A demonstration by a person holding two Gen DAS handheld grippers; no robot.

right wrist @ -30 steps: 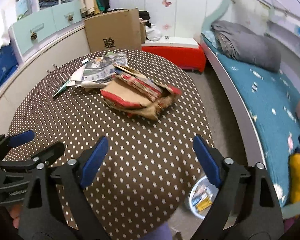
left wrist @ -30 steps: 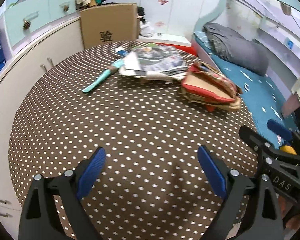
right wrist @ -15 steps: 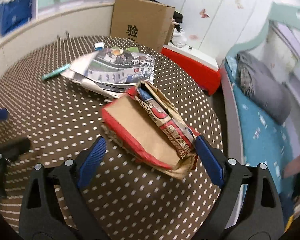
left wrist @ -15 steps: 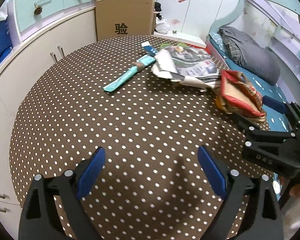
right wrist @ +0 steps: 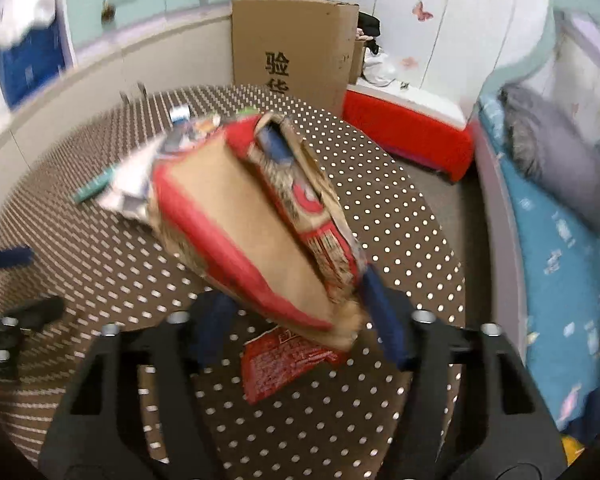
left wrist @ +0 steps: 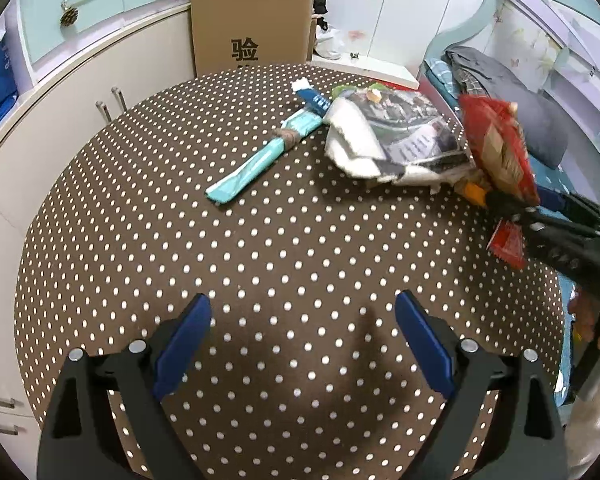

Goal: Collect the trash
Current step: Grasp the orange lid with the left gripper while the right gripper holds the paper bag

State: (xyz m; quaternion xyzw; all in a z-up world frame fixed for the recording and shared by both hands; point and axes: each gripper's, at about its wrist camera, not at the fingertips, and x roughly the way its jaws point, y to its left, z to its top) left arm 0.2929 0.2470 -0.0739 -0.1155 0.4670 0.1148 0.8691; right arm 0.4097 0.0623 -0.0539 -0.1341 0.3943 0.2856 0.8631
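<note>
Right gripper clamped on the near end of the red-brown bag, frame centre, raised off the table; half a second ago the bag lay flat between spread fingers. One red wrapper beneath it. Left gripper spread wide, empty, lower frame, over bare cloth as before. Upper centre of the left view: one teal packet, one newspaper pile. Two grippers, one bag.
</note>
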